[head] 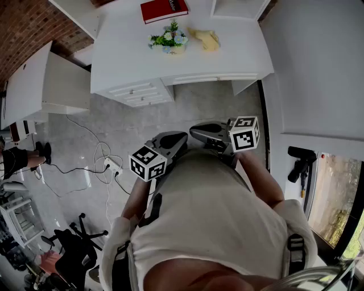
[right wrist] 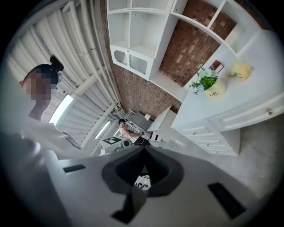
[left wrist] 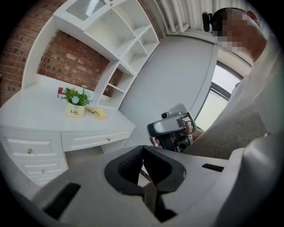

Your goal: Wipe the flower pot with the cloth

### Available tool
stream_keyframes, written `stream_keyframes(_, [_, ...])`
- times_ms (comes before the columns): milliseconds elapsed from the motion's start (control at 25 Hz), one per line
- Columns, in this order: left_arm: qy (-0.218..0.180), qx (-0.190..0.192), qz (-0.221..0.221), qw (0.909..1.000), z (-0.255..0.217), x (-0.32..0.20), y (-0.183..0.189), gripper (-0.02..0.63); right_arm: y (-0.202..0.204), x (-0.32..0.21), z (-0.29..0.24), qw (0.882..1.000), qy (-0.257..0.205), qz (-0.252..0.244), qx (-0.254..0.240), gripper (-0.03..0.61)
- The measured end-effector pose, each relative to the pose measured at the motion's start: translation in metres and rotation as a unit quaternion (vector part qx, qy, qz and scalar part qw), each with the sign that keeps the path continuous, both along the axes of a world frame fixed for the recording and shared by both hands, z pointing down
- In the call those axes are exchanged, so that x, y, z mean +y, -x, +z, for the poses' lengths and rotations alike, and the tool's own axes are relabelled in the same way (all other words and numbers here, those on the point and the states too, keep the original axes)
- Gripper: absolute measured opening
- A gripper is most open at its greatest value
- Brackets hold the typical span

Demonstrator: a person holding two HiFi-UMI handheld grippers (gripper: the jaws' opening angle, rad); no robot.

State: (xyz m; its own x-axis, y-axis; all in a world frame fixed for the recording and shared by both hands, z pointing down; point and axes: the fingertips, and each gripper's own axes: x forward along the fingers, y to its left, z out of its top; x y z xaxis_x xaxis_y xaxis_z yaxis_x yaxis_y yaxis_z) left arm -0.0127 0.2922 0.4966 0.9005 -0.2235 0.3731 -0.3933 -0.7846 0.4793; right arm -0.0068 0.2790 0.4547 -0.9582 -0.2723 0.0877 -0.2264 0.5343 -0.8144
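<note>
A small white flower pot point(head: 169, 42) with green leaves and pale flowers stands on the white desk point(head: 119, 51); it also shows in both gripper views, the pot point(left wrist: 75, 110) at the left and the pot point(right wrist: 215, 92) at the upper right. A crumpled yellow cloth point(head: 206, 38) lies just right of it, the same cloth point(left wrist: 98, 113) point(right wrist: 241, 69) showing in both gripper views. My left gripper point(head: 181, 137) and right gripper point(head: 194, 131) are held close to my chest, far from the desk, tips nearly meeting. Both the left gripper point(left wrist: 143, 153) and the right gripper point(right wrist: 144, 153) are shut with nothing between their jaws.
A red book point(head: 164, 9) lies at the desk's back. Drawers point(head: 139, 94) sit under the desk's left part. A low white table point(head: 34, 85) stands to the left. Cables and a power strip point(head: 111, 166) lie on the grey floor, with an office chair point(head: 74, 244) further left.
</note>
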Motion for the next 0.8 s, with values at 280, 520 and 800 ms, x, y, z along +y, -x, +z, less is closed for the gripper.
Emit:
stream_keyframes(280, [-0.015, -0.029, 0.018, 0.9993, -0.006, 0.010, -0.029, 0.021, -0.027, 0.004, -0.003, 1.000, 0.004, 0.001, -0.010, 0.011])
stream_keyframes(520, [-0.019, -0.043, 0.016, 0.9988, -0.006, 0.008, -0.053, 0.021, -0.054, -0.002, -0.005, 1.000, 0.005, 0.005, -0.022, 0.011])
stream_keyframes(800, [-0.004, -0.054, 0.019, 0.9983, -0.003, 0.016, -0.089, 0.021, -0.080, 0.011, -0.008, 0.999, -0.025, -0.033, -0.012, 0.011])
